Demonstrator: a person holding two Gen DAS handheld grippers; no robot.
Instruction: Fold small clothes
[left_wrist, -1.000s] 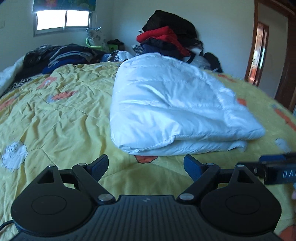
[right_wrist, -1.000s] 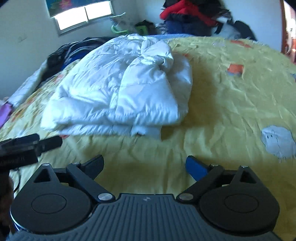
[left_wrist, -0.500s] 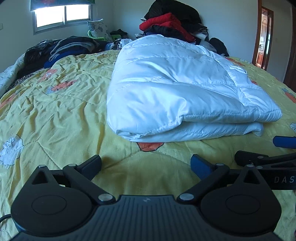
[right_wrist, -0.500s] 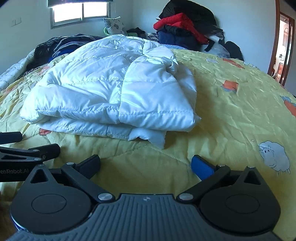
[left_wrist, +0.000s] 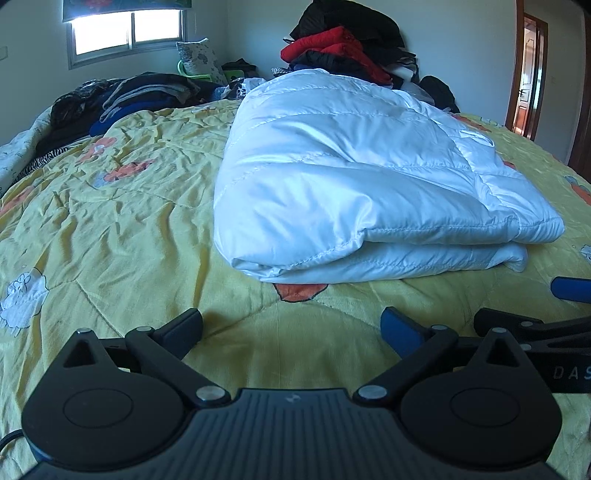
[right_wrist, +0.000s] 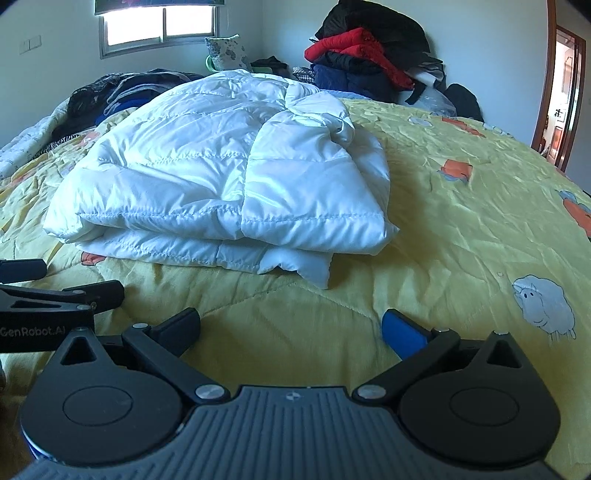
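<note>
Yellow bedspread (left_wrist: 110, 229) under me, the folded white jacket (left_wrist: 351, 192) dead ahead, long axis running away, my left gripper (left_wrist: 291, 325) and right gripper (right_wrist: 291, 325) side by side, jaws wide, empty, left's just finished opening.

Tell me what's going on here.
A person is folding clothes on a bed with a tool in each hand. The white puffy jacket lies folded on the yellow bedspread. The left tool and right tool are open, short of the jacket, holding nothing; the left's jaws have just been opening.
</note>
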